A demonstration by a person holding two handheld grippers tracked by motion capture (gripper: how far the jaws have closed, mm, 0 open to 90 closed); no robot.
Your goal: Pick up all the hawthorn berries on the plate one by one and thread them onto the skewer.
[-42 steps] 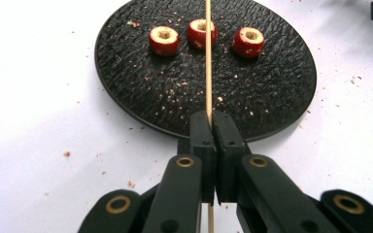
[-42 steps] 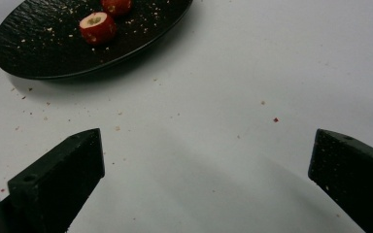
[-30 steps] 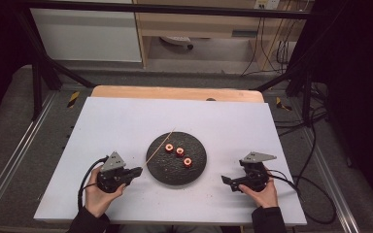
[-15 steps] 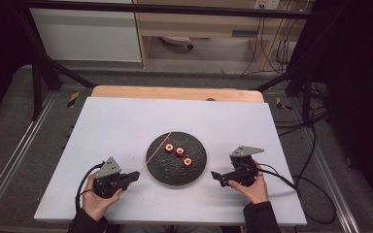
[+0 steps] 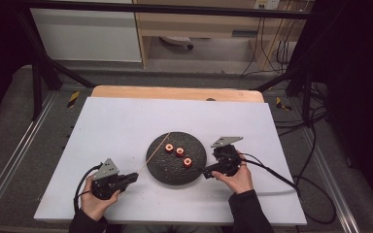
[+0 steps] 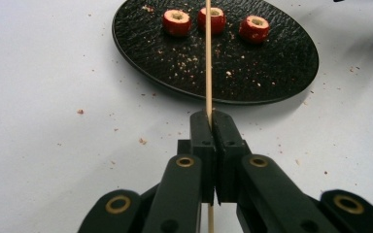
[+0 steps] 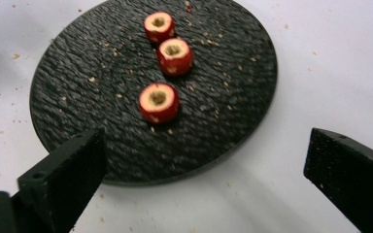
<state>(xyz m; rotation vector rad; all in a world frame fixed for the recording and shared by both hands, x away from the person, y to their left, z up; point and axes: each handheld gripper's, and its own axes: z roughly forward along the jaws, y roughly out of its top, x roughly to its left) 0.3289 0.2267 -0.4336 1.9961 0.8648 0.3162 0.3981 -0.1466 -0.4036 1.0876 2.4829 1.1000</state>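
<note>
A round black plate (image 5: 167,172) (image 6: 252,82) (image 7: 102,63) sits mid-table with three cored red fruit pieces (image 5: 179,151) (image 6: 177,22) (image 7: 159,102) in a row on it. My left gripper (image 5: 135,177) (image 6: 213,121) rests on the table to the plate's left, shut on a thin wooden skewer (image 5: 153,154) (image 6: 208,58) that points out over the plate toward the pieces. At the plate's right rim is my right gripper (image 5: 206,171) (image 7: 205,141). Its jaws stand wide apart and have just been closing slightly. Nothing is between them, and the nearest piece lies just ahead.
The white table top (image 5: 126,121) carries scattered crumbs near the plate. A wooden board edge (image 5: 175,92) runs along the far side. Cables (image 5: 272,172) trail from the right gripper off the table's right side. Metal frame rails flank the table.
The right hand has moved left and forward from the table's right side up to the plate's rim. The left hand with the skewer has hardly moved.
</note>
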